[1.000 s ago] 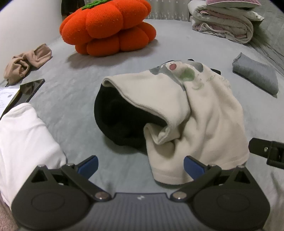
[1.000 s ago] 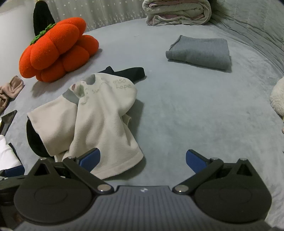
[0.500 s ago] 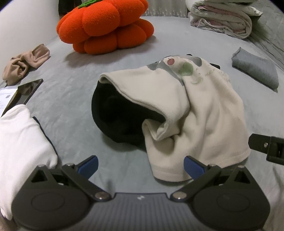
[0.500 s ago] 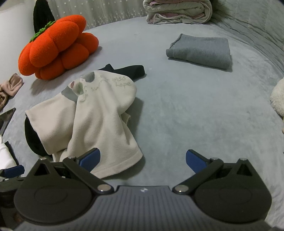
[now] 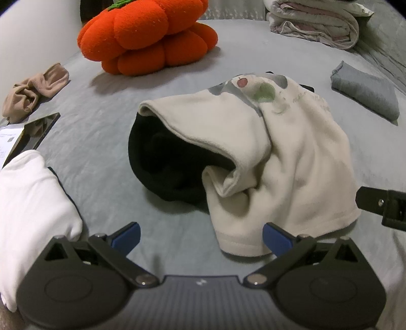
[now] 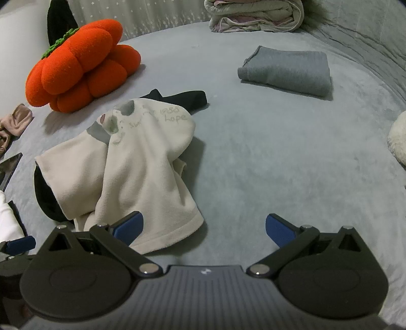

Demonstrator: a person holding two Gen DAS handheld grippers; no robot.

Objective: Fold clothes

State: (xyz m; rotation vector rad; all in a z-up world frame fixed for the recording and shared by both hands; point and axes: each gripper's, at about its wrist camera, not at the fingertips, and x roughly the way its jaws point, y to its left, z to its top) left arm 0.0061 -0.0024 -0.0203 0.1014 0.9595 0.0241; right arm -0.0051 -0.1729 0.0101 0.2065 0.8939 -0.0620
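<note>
1. Grey plush bedding (image 6: 279, 157) covers the whole work surface, with a pale wall at the far left edge.
2. At the centre lies a crumpled cream sweatshirt (image 5: 299, 162), printed with an apple motif and faint grey lettering, draped over a black garment (image 5: 162, 167) that shows beneath its lifted hem and at its far side.
3. The left gripper (image 5: 200, 234) hovers just short of the sweatshirt's near edge, its blue-tipped jaws spread wide and gripping nothing; the right-hand tip sits close against the cream hem.
4. The right gripper (image 6: 203, 227) hangs low over the bedding beside the sweatshirt, jaws likewise wide apart and empty, its left tip just over the cream fabric's near corner.
5. An orange pumpkin-shaped plush cushion (image 5: 149, 38) sits beyond the clothes to the left.
6. A folded grey garment (image 6: 286, 69) rests well apart to the right.
7. A rolled quilt (image 6: 253, 15) lies at the far end.
8. On the left are a beige bundle of cloth (image 5: 33, 94), a dark tablet (image 5: 33, 134) and something white (image 5: 30, 210).
</note>
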